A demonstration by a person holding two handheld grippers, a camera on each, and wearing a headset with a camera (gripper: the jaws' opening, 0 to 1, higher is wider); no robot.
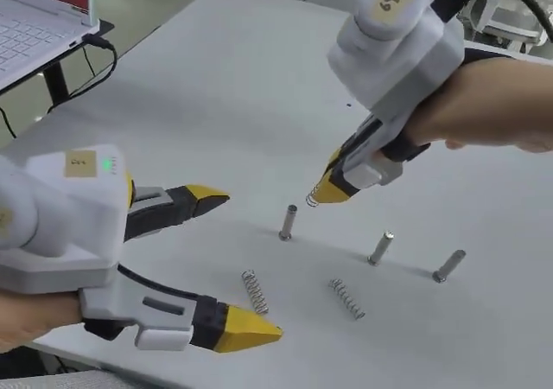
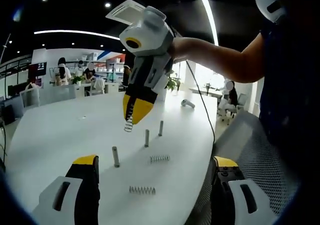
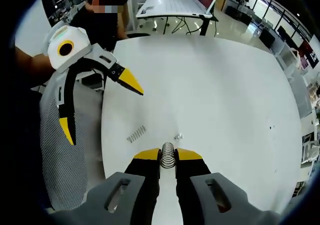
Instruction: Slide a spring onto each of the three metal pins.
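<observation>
White table (image 1: pixel 216 78), open office with desks and people behind it in the left gripper view. Open laptop (image 1: pixel 30 26) at the far-left edge. Three metal pins stand in a row on the table, all bare: left pin (image 1: pixel 287 222), middle pin (image 1: pixel 381 247), right pin (image 1: pixel 449 265). Right gripper (image 1: pixel 327 192) at upper right, angled down, jaws pressed together on a held spring (image 3: pixel 168 155) pinched at the tips. The held spring hangs just above and beside the left pin, not on it. Left loose spring (image 1: pixel 254 290) and right loose spring (image 1: pixel 346 298) lie flat on the table, on the person's side of the pins, apart from each other. Left gripper (image 1: pixel 244 264) at lower left, jaws spread wide, empty.
</observation>
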